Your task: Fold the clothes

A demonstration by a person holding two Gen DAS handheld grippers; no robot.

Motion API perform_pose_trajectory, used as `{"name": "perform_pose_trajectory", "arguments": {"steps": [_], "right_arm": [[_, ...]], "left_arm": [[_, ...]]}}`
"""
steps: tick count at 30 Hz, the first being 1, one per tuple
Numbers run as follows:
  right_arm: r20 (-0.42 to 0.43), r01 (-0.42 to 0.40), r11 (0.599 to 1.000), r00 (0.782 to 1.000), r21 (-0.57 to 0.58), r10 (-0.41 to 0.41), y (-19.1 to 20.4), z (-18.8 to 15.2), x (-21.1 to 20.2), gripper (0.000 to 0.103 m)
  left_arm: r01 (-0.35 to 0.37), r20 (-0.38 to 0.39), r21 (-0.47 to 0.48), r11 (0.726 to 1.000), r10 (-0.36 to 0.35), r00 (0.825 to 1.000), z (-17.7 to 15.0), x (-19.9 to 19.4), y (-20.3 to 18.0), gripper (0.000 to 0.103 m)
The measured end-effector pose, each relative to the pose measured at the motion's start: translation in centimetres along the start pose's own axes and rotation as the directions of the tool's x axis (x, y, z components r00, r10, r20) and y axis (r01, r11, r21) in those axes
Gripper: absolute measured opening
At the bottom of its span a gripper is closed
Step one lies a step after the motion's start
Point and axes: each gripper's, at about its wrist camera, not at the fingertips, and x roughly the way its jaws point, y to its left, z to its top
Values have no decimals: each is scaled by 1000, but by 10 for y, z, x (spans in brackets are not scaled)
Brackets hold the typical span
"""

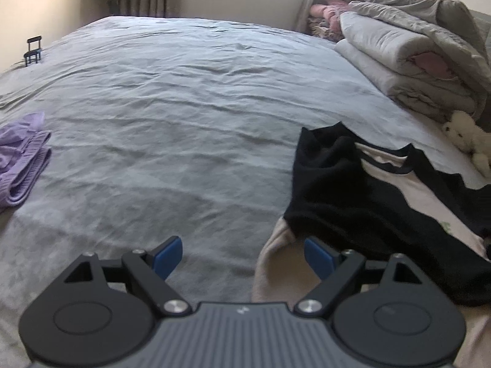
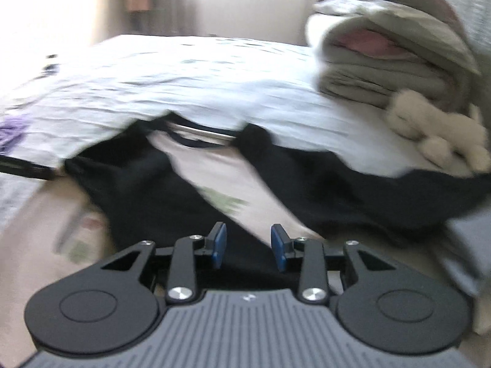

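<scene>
Blue-padded left hand-held gripper (image 1: 242, 256) is sitting at the bottom centre of its frame, jaws spread wide and released, grasping nothing. Its right pad is lying just beside the black-and-cream shirt (image 1: 377, 193), which is spreading over the lower right of the frame on the grey bed (image 1: 184, 107). Lilac garment (image 1: 21, 159) is resting at the left edge, well apart from the shirt. Folded quilts (image 1: 408, 52) are stacking at upper right, a white plush toy (image 1: 469, 138) just beside them.

Right hand-held gripper (image 2: 248, 247) is showing at bottom centre of its blurred frame, jaws parted and released, with the shirt (image 2: 214, 168) lying beneath and ahead. Quilts (image 2: 383, 49) and plush toy (image 2: 435, 128) are occupying the upper right.
</scene>
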Motion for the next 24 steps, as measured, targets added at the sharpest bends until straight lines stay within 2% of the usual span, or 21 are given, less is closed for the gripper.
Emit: {"name": "perform_pose_trajectory", "arguments": {"steps": [6,12,15,20,21,22,24], "right_arm": [[3,-115,993,993,-26,115,44,31,31,36],[-11,-211,977,978,-37,210,81,88,76,36],[-34,-234,971,972,-53,232,97,117,102,41],[-112,-271,959,958,-76,262,113,148,152,41],[-134,-271,958,957,-90,258,116,149,161,41],[-157,-270,957,955,-106,252,119,149,167,41],[-209,-278,951,946,-136,247,125,146,180,41]], "left_arm": [[27,12,43,999,-28,1000,8,3,-5,88],[30,9,84,996,-31,999,12,10,-6,88],[41,15,99,994,-43,999,12,12,-6,88],[59,24,125,990,-62,998,12,15,-7,87],[62,26,130,990,-66,997,12,16,-7,81],[66,28,135,989,-70,997,12,17,-8,63],[72,32,146,987,-78,996,12,18,-8,46]]}}
